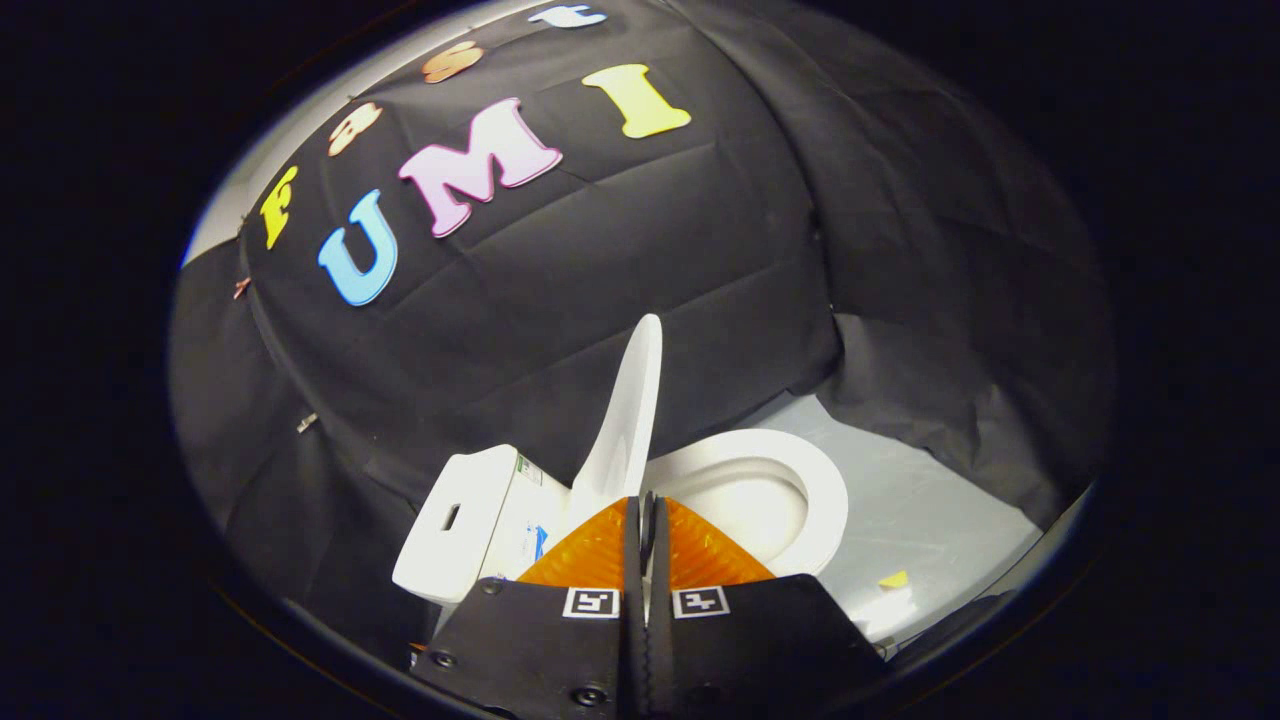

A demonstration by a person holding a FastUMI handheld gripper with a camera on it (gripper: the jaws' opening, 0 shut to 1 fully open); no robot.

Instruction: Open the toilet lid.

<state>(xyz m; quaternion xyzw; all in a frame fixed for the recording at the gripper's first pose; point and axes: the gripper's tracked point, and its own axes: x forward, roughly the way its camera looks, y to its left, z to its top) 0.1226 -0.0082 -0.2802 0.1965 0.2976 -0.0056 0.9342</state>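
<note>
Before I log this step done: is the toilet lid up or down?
Up. The lid stands raised beside the tank, leaving the seat ring uncovered. The gripper has its jaws together, holding nothing.

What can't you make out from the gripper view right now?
- Lid hinge: in the gripper view, hidden behind the tongs, whose fingers are closed together with nothing between them.
- Near part of the bowl: covered by the fingers.
- Raised lid: seen edge-on, its faces unclear.
- Tank label: too small.

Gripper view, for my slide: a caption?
Shut gripper before the raised toilet lid, bowl open beyond.
</note>
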